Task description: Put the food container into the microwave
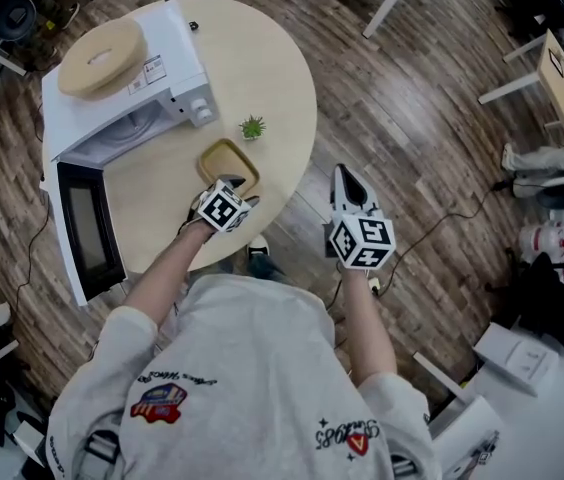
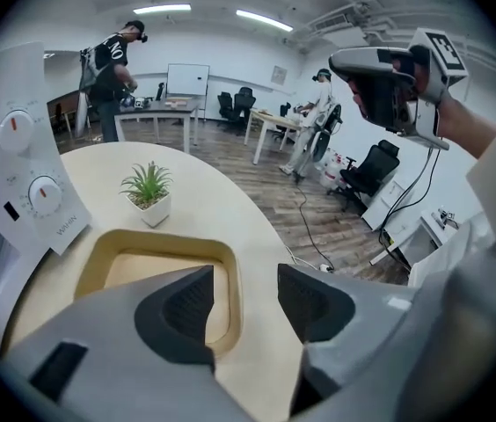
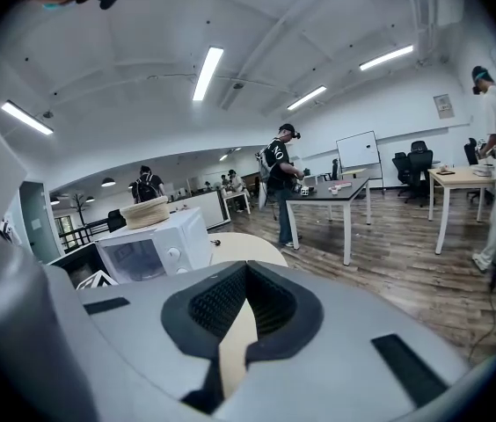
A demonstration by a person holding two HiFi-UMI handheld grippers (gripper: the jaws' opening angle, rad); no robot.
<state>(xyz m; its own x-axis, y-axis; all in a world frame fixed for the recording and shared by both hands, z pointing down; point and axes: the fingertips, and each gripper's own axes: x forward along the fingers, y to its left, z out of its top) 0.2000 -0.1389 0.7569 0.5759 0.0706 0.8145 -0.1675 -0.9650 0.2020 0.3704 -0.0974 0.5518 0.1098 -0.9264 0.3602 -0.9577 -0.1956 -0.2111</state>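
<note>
Food container (image 1: 228, 164) sits open-topped on the round table (image 1: 262, 58), between the little potted plant (image 1: 253, 126) and the table's near edge, just to the right of the microwave (image 1: 122, 88). The microwave's door (image 1: 87, 233) already hangs open, so I judge the step in hand to be the reach for the pick-up.

My left tongs (image 1: 230, 190) tilt down over the container's near side with jaws apart. My right tongs (image 1: 345, 176) hang off the table's edge over the floor, jaws together on nothing.

Next, I reckon, the left jaws need to straddle one wall of the container, one pad inside and one outside, before they close. Then comes a lift and a swing left into the cavity.

The head view hides my left jaws under the marker cube. The left gripper view shows them: the container's (image 2: 156, 271) near right rim corner lies in the gap of the left tongs (image 2: 245, 288), untouched by either pad. Only the head view shows the open door. The right gripper view alone shows the right tongs (image 3: 246, 275) with pads meeting.
</note>
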